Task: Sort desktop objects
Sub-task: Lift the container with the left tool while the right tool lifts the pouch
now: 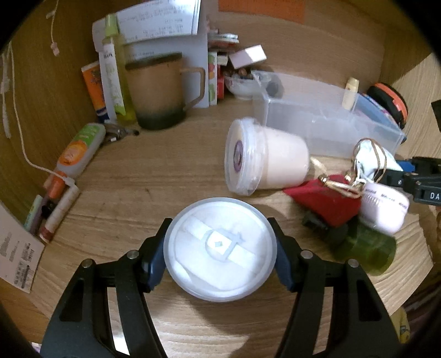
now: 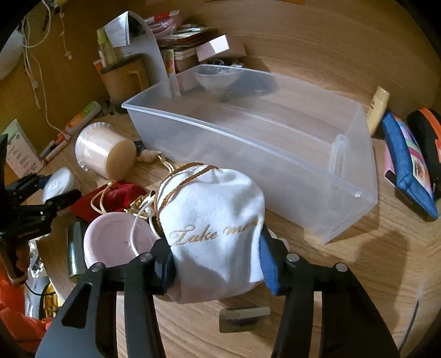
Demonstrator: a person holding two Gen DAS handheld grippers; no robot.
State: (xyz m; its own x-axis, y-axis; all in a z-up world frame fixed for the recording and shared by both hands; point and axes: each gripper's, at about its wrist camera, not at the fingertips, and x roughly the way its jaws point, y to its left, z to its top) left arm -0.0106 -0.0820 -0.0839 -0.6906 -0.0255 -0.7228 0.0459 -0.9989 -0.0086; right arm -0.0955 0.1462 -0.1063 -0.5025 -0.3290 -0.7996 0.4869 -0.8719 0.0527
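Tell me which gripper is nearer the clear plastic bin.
Right. The right gripper, clamped on the white pouch, sits just in front of the clear plastic bin. The left gripper, gripping the round white jar, is farther, past the tipped candle jar.

home desk nook: wood-grain desktop (image 1: pixel 115 176), brown mug (image 1: pixel 157 93) at back, receipts (image 1: pixel 160 19) above mug, cosmetics tubes (image 1: pixel 110 79) left of mug, clear bin (image 2: pixel 261 154) right of it.

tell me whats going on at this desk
A person is sorting desk clutter with a handheld gripper in each hand. The left gripper grips a round white puff case by its sides; the right gripper is clamped on a white drawstring pouch. The clear plastic bin just beyond looks nearly empty.
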